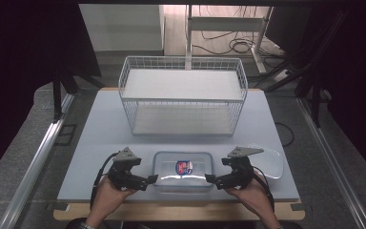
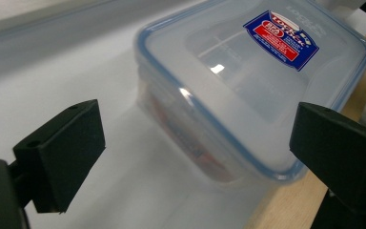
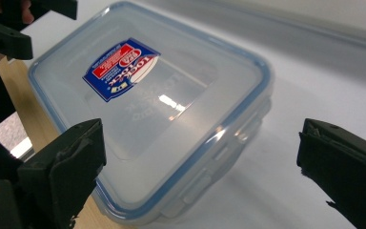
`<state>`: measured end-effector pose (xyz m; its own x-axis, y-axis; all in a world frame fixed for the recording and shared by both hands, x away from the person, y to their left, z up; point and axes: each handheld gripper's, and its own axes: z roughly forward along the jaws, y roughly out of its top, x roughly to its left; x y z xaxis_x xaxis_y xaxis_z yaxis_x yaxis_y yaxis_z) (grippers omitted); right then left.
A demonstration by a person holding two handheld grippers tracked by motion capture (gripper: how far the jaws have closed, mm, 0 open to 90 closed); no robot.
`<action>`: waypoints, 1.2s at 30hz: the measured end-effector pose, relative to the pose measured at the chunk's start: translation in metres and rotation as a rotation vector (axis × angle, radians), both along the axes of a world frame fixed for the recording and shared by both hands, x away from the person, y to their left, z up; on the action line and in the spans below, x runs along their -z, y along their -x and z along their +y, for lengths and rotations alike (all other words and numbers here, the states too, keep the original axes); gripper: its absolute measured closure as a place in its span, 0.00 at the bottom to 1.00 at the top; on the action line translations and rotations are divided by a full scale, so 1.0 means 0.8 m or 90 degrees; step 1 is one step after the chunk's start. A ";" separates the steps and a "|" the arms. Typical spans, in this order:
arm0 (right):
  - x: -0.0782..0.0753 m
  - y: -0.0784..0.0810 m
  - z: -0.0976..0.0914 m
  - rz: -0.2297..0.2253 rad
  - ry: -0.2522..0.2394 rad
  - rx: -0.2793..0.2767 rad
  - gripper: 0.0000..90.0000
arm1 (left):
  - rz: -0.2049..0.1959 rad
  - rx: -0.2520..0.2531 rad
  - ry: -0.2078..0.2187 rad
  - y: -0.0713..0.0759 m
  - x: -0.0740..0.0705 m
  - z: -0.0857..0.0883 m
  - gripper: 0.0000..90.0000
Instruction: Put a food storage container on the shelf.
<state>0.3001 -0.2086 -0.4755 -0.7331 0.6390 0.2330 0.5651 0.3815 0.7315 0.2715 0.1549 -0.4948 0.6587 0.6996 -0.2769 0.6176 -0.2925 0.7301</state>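
Nearest the camera, two hands come in from the bottom edge, each holding tongs: the left tongs (image 1: 151,180) and the right tongs (image 1: 210,179) both spread wide, gripping nothing. Between them, near the front edge of the pale surface (image 1: 100,133), sits a clear lidded container (image 1: 183,171) with a blue seal and a red-and-blue label (image 2: 281,40); the jaw tips look just beside its short ends, perhaps touching. A loose clear lid (image 1: 271,160) lies to its right. Behind stands a white wire basket (image 1: 183,94).
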 end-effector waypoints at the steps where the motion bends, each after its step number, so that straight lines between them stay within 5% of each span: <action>1: 0.001 -0.002 0.002 0.008 0.003 -0.001 0.03 | 0.005 0.007 -0.002 -0.005 0.000 -0.003 0.05; 7: 0.010 -0.018 0.011 0.068 -0.003 -0.003 0.04 | 0.057 0.029 0.012 -0.034 0.009 -0.018 0.04; 15: 0.029 -0.030 0.014 0.140 -0.049 -0.015 0.05 | 0.122 0.070 0.101 -0.039 0.032 -0.022 0.00; 17: 0.032 -0.030 0.017 0.159 -0.057 -0.023 0.03 | 0.121 0.070 0.094 -0.035 0.031 -0.021 0.00; 22: 0.031 -0.023 0.016 0.147 -0.052 -0.031 0.07 | 0.111 0.070 0.106 -0.019 0.028 -0.009 0.13; 24: 0.029 -0.018 0.013 0.144 -0.054 -0.030 0.11 | 0.120 0.069 0.121 -0.016 0.028 -0.003 0.18; 29: 0.025 -0.007 0.005 0.144 -0.060 -0.035 0.20 | 0.093 0.080 0.103 -0.004 0.023 -0.002 0.23; 36: 0.018 0.002 -0.011 0.132 -0.095 -0.034 0.39 | 0.078 0.067 0.138 0.013 0.022 0.009 0.40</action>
